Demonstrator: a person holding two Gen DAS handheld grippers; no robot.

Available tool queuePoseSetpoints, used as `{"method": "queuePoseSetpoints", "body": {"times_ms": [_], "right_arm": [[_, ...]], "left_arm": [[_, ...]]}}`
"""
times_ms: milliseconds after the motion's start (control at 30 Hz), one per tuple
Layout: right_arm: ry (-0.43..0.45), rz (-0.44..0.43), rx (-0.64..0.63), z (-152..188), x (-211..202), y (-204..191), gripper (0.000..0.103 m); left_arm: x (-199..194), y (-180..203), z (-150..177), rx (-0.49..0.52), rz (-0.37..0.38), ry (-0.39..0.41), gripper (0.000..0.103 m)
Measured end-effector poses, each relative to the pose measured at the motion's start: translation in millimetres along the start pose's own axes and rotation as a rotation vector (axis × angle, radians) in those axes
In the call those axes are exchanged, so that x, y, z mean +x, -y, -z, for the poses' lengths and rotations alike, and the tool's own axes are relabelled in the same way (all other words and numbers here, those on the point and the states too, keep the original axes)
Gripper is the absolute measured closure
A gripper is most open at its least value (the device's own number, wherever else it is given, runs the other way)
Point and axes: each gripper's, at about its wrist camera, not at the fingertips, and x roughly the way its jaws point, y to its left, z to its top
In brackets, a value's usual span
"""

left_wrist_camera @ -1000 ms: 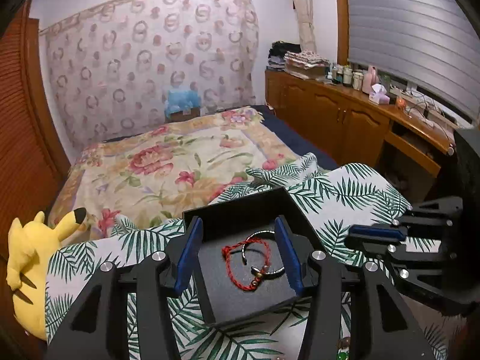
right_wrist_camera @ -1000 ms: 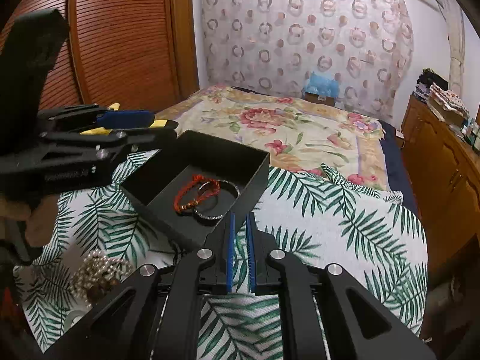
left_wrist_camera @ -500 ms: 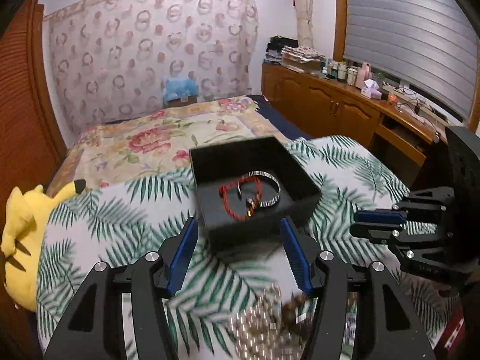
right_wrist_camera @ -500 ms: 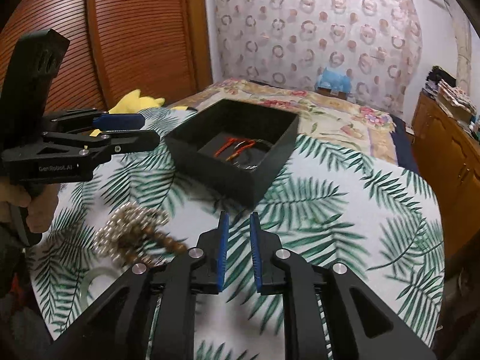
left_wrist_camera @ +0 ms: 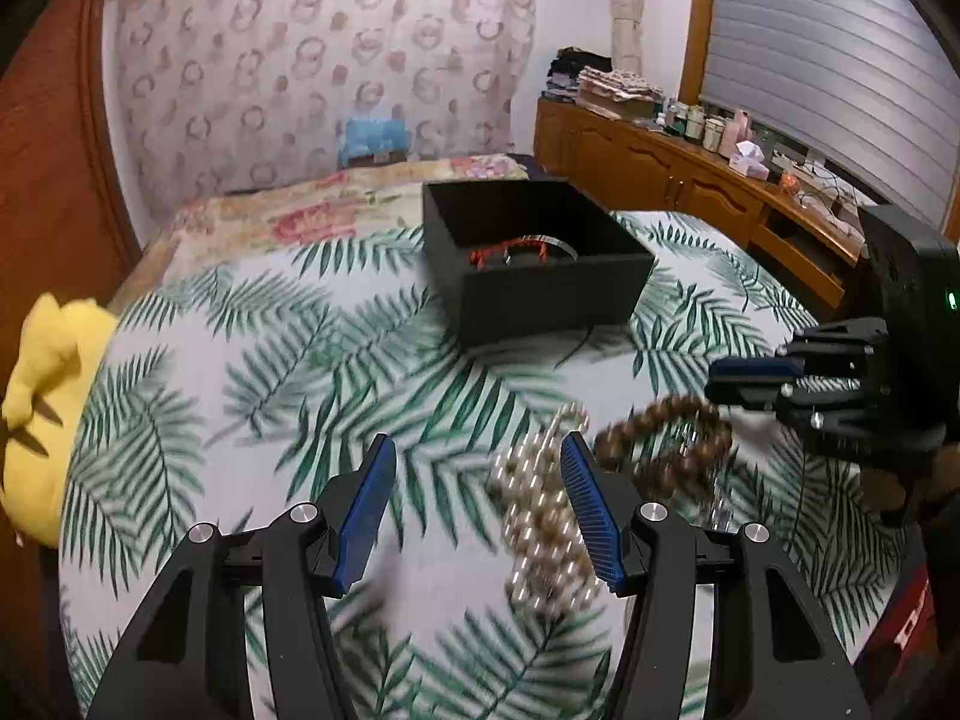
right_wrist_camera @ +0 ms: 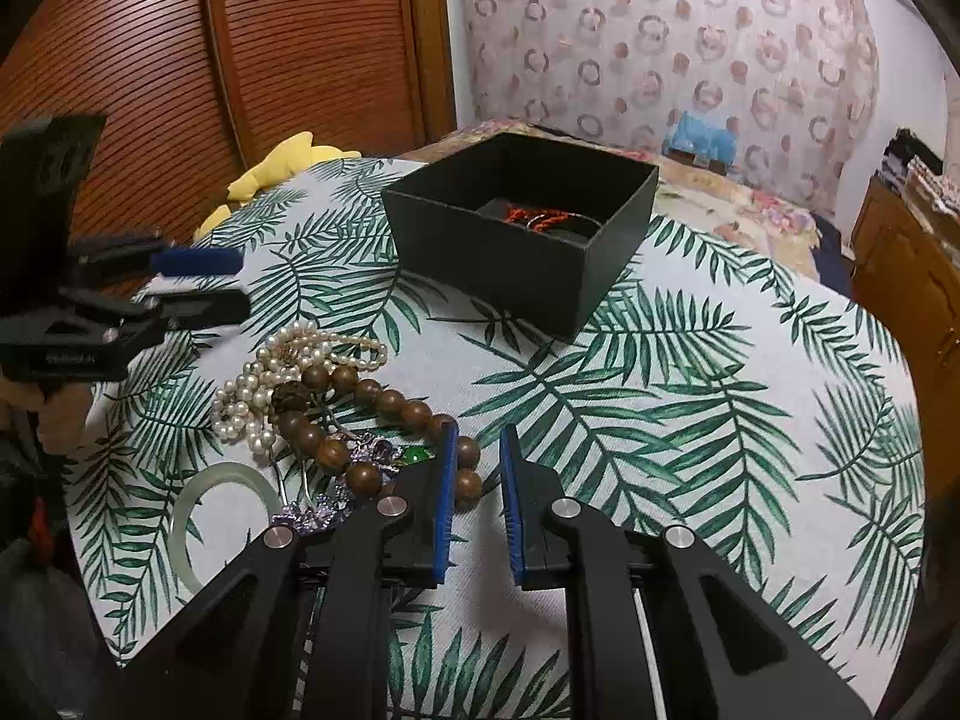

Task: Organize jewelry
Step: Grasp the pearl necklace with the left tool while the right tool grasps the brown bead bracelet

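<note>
A black box (left_wrist_camera: 540,294) (right_wrist_camera: 480,252) stands on the palm-leaf cloth, holding a red cord bracelet (left_wrist_camera: 480,255) (right_wrist_camera: 522,216) and a silver bangle (left_wrist_camera: 555,247). Nearer lies a heap: a pearl necklace (left_wrist_camera: 540,504) (right_wrist_camera: 270,384), a brown wooden bead bracelet (left_wrist_camera: 660,417) (right_wrist_camera: 372,396), a pale jade bangle (right_wrist_camera: 222,504) and purple pieces (right_wrist_camera: 372,456). My left gripper (left_wrist_camera: 477,444) (right_wrist_camera: 240,282) is open over the pearls, which lie by its right finger. My right gripper (right_wrist_camera: 478,432) (left_wrist_camera: 714,381) hovers at the brown beads, jaws a narrow gap apart, gripping nothing.
The round table (left_wrist_camera: 270,360) has a drop-off edge on every side. A yellow plush toy (left_wrist_camera: 42,372) (right_wrist_camera: 282,162) lies beyond its left rim. Behind is a bed with a floral cover (left_wrist_camera: 312,210); a wooden cabinet (left_wrist_camera: 660,180) runs along the right wall.
Both grippers drew back from the box towards the near side of the table, bringing the jewelry heap into view. The right jaws parted slightly; the left jaws widened a little.
</note>
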Motion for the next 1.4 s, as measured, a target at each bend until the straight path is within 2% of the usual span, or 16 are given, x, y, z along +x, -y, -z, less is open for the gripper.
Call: {"method": "queuePoseSetpoints", "body": {"times_ms": [200,400,467,500,633,767,933,1033,1100,1133,1300,1400], "right_arm": [[-0.036,0.007,-0.003,-1.4,11.7,0.4,0.08],[-0.068,0.051,-0.064,-3.1,22.4,-9.5,0.079],[-0.074,0.045,-0.062,-4.0,22.1,-8.8,0.088],[-0.075,0.043,-0.062,-4.0,21.3,-9.0,0.088],[0.002,0.062,-0.049,-8.2,0.9,-8.6,0.088],[0.076,0.069,-0.028,-16.5,-26.4,-7.3,0.088],[0.113,0.066,-0.031,-22.4,-44.5,-10.6,0.088],[0.12,0.051,-0.018,-26.3,-49.0,-11.5,0.088],[0.127,0.053,-0.02,-27.1,-52.3,-13.4,0.088],[0.129,0.054,-0.023,-27.6,-53.6,-14.6,0.088],[0.131,0.047,-0.023,-27.4,-55.4,-16.7,0.088],[0.13,0.045,-0.018,-27.1,-55.2,-14.8,0.088]], "left_arm": [[-5.4,-9.0,18.1,-0.018,-0.007,-0.023,0.048],[-7.5,-9.9,29.6,-0.017,0.0,-0.042,0.048],[-8.5,-8.4,31.9,-0.012,0.008,-0.043,0.048],[-9.0,-8.0,32.9,-0.01,0.011,-0.044,0.048],[-9.4,-2.4,36.9,0.005,0.021,-0.053,0.049],[-5.7,3.0,41.0,0.015,0.032,-0.075,0.072],[0.3,3.0,38.8,0.005,0.045,-0.087,0.074],[5.0,4.2,36.6,0.012,0.041,-0.099,0.08],[7.5,6.3,34.1,0.028,0.028,-0.107,0.086],[9.4,7.7,32.1,0.039,0.01,-0.113,0.094],[16.0,15.1,30.2,0.102,-0.035,-0.139,0.095],[17.5,15.3,28.4,0.114,-0.034,-0.142,0.095]]}}
